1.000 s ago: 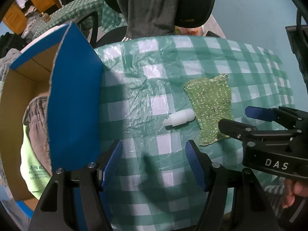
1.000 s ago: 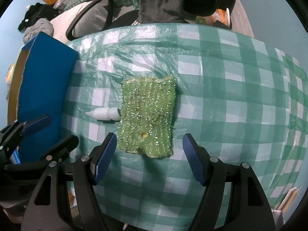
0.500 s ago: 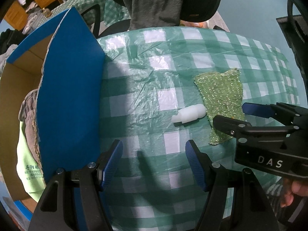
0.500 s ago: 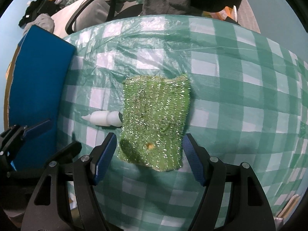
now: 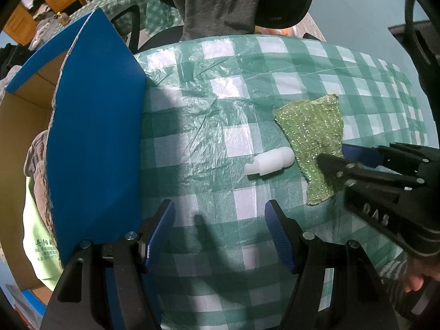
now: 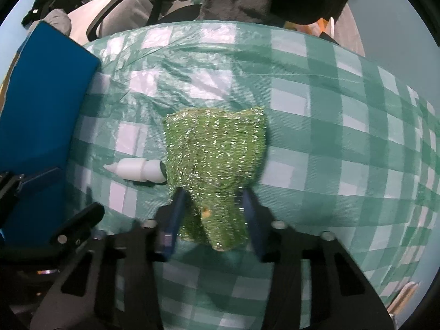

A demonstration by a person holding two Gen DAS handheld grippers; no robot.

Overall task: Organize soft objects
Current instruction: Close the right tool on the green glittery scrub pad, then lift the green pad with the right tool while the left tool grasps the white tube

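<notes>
Right gripper closed on the green cloth

The right gripper point(image 6: 212, 206) had wide jaws a second before, with the near edge of the green cloth point(image 6: 217, 154) lying flat between them. Its jaws have just been closing, and now the blue pads point(image 6: 176, 209) pressed the cloth from both sides. The cloth, flat before, was bunched into a fold at its near end and narrowed there. In the left wrist view its near part point(image 5: 316, 148) looked pulled together under the black finger.

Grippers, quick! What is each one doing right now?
Left gripper: open, holding nothing.
Right gripper: its jaws have just closed, pinching the green sparkly scrubbing cloth.
</notes>
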